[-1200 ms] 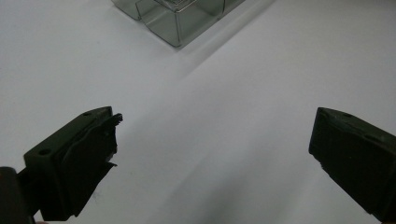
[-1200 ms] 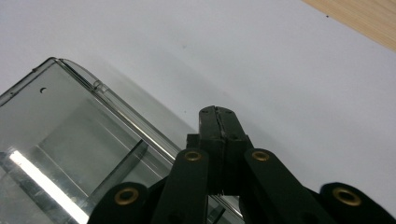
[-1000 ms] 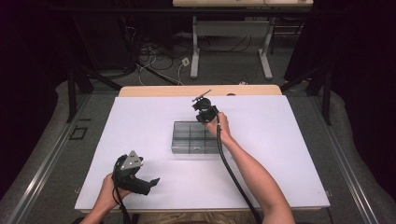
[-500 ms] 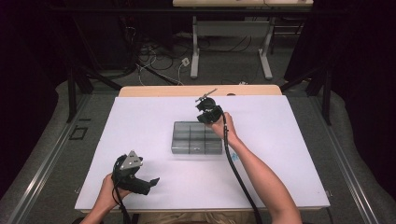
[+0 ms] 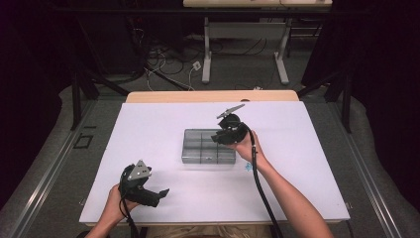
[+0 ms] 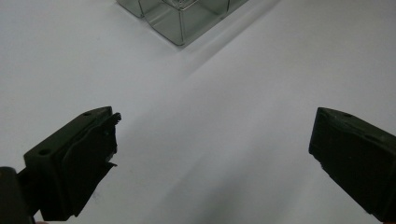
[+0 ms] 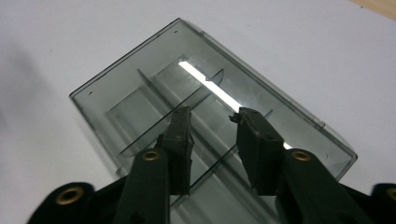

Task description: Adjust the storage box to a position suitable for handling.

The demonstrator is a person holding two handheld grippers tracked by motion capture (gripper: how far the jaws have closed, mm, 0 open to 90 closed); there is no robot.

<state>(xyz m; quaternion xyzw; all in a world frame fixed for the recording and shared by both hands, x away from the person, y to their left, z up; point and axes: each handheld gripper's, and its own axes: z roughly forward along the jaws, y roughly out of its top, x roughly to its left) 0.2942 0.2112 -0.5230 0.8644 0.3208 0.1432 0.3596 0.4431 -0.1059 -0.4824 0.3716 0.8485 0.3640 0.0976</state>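
The right gripper hangs over the right end of the clear divided plastic box, tips pointing down at it. Its jaws have just been opening and stand a little apart, with nothing between them; in the right gripper view the box's thin partitions show through the gap. The box lies closed and flat near the middle of the white table top. The left gripper rests low at the near left, well apart from the box, its jaws spread wide and empty over bare table.
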